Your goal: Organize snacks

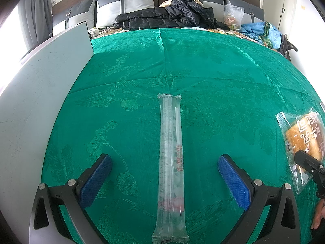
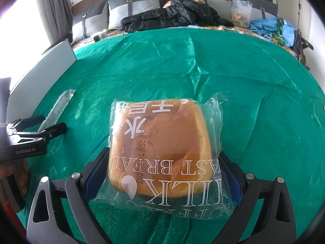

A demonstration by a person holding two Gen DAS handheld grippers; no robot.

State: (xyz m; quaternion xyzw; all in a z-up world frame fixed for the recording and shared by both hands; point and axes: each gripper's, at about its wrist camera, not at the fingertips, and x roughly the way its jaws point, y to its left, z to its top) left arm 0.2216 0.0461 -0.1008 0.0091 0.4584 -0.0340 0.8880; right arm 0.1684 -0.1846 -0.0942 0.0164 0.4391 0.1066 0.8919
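A long clear stick-shaped snack packet (image 1: 171, 162) lies lengthwise on the green cloth (image 1: 203, 71), between the spread blue pads of my left gripper (image 1: 164, 168), which is open and does not touch it. A wrapped square milk toast bread (image 2: 160, 148) lies on the green cloth (image 2: 254, 81) between the fingers of my right gripper (image 2: 162, 174), whose blue pads (image 2: 95, 172) stand at the bread's two sides. The bread also shows at the right edge of the left wrist view (image 1: 300, 142), and the stick packet at the left of the right wrist view (image 2: 56, 109).
A pale grey board (image 1: 40, 101) lies along the cloth's left edge. Behind the cloth are black jackets (image 1: 172, 14), grey pillows (image 1: 126, 2), a clear bag of snacks (image 1: 233, 16) and blue cloths (image 1: 262, 30).
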